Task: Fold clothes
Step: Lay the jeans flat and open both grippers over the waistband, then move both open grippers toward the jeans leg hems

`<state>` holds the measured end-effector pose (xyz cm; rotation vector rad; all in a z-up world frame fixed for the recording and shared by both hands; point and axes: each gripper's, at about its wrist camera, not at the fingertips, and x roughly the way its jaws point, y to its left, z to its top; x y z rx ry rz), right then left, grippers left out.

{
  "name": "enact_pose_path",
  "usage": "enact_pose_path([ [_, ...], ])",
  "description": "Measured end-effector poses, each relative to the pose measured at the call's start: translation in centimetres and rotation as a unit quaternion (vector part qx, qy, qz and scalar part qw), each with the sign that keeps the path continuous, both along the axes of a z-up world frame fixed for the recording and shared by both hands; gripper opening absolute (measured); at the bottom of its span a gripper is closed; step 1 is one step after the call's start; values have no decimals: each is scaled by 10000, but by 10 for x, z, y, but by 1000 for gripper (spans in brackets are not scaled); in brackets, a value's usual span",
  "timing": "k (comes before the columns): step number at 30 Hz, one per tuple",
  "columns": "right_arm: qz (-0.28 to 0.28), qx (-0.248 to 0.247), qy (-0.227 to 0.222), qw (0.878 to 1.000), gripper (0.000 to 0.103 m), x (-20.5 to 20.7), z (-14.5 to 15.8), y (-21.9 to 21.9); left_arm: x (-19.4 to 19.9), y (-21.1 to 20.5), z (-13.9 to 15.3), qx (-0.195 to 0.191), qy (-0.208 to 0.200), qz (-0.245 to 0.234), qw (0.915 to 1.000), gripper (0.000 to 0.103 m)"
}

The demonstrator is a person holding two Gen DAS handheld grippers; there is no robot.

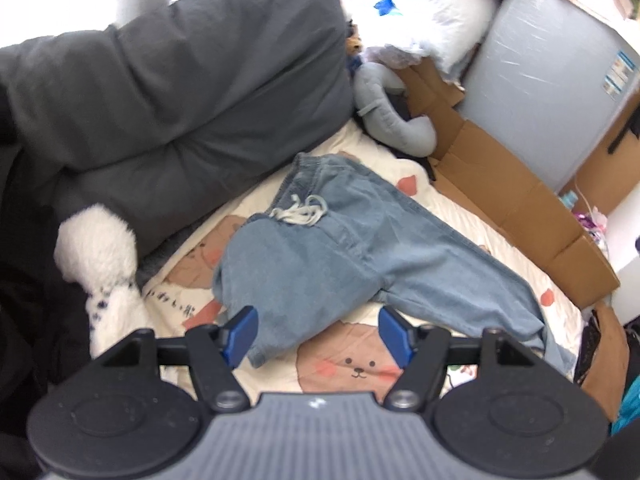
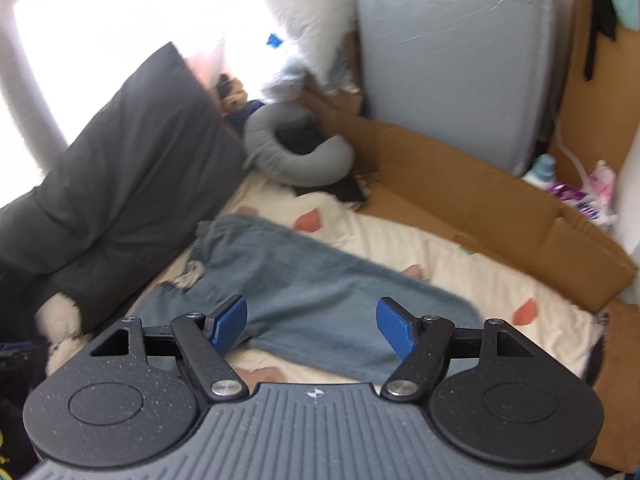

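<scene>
A pair of light blue denim trousers [image 1: 320, 256] lies spread on a cream bedsheet with bear prints [image 1: 352, 364], waistband and white drawstring [image 1: 300, 212] toward the far left, legs toward the near right. My left gripper [image 1: 320, 334] is open and empty, just above the near trouser leg end. In the right wrist view the trousers [image 2: 320, 296] lie below my right gripper [image 2: 312, 328], which is open and empty above a leg. The right view is blurred.
A dark grey pillow [image 1: 180, 92] lies at the left, a white fluffy toy [image 1: 100, 256] beside it. A grey neck pillow [image 1: 384, 108] sits at the back. Flattened cardboard [image 1: 520, 208] lines the right edge, with a wrapped grey panel [image 2: 448, 60] behind.
</scene>
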<state>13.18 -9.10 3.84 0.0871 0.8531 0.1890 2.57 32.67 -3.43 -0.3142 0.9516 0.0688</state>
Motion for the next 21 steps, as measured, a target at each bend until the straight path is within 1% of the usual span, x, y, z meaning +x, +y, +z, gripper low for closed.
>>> enact_pose_path([
  [2, 67, 43, 31, 10000, 77, -3, -11, 7, -4, 4, -9, -30, 43, 79, 10000, 69],
  [7, 239, 158, 101, 9995, 77, -8, -40, 24, -15, 9, -26, 3, 2, 219, 9998, 69],
  [10, 364, 264, 145, 9989, 77, -10, -59, 34, -18, 10, -33, 77, -71, 208, 9997, 69],
  [13, 536, 245, 202, 9981, 77, -12, -79, 45, -18, 10, -43, 112, -125, 203, 9997, 69],
  [16, 692, 237, 236, 9970, 77, -13, -98, 56, -15, 9, -55, 143, -88, 243, 9996, 69],
  [19, 880, 395, 320, 9948, 77, -11, -118, 65, -13, 7, -68, 162, -117, 285, 9994, 69],
  [21, 1046, 477, 367, 9927, 77, -10, -132, 71, -9, 4, -81, 199, -39, 286, 9994, 69],
])
